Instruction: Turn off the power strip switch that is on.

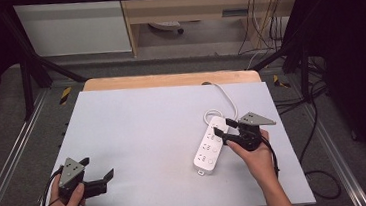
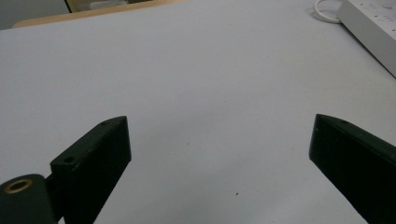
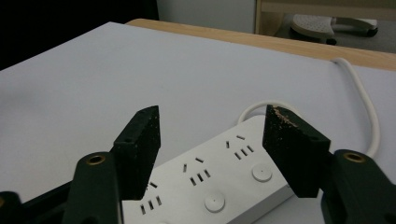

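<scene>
The right gripper [image 3: 212,135] holds its jaws apart over the white power strip [image 3: 219,182], with nothing pressed between them; the strip's socket face and round buttons lie just below and between the two black jaws in the right gripper view. The strip lies flat on the tabletop [image 1: 138,132], directly under these jaws. Its long axis runs away from the person, slanted slightly to the right, and the jaws straddle it near its far half, so a closing move would likely squeeze across its width rather than along its length. Beyond the jaws, the strip's white cable [image 3: 369,112] loops off the far end and trails toward the back edge of the tabletop.

The left gripper [image 2: 219,140] also has its jaws spread wide, over bare tabletop with nothing between them. From these jaws the strip lies well apart, off to the far right, so the right hand [image 1: 258,159] is plainly the nearer one.

The high view gives the strip's full length and slant; the right gripper view gives the socket slots and the gap between jaws and casing.
</scene>
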